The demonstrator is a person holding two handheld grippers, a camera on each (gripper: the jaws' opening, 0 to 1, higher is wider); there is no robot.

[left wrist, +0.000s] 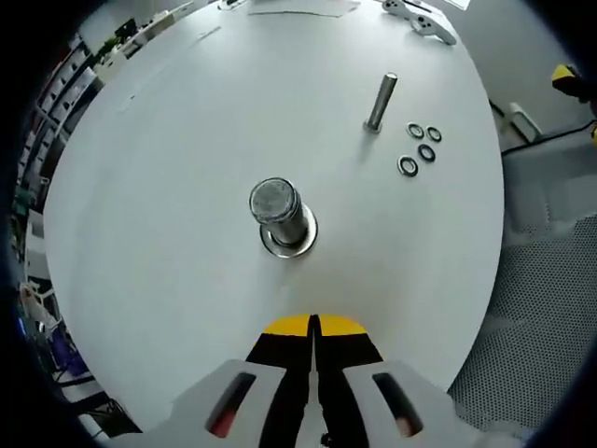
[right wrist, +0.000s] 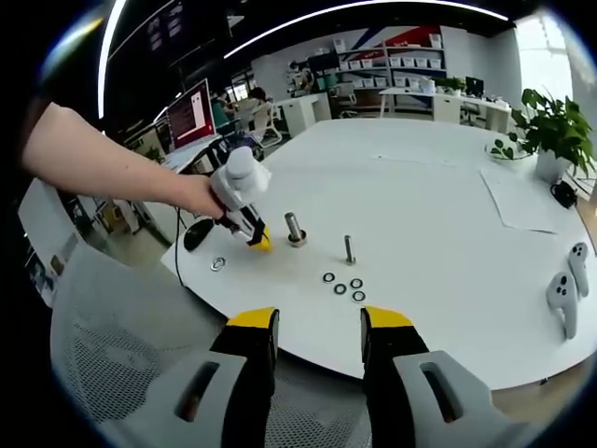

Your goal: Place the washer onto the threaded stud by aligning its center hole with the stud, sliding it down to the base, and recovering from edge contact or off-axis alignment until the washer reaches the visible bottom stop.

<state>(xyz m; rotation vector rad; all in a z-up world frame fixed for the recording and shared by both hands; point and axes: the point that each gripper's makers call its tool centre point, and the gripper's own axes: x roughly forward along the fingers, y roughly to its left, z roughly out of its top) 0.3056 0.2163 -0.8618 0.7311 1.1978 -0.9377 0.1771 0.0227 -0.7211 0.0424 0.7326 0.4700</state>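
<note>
White round table [left wrist: 168,187] carries a thick upright stud [left wrist: 280,211] with a washer [left wrist: 291,239] at its base, a thinner stud [left wrist: 381,101] and four loose washers [left wrist: 420,147] beside it. Left tool [left wrist: 314,327] pressed together, empty; right tool [right wrist: 317,322] spread, empty.

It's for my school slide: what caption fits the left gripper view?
Shut left gripper above a wide stud wearing a washer.
</note>
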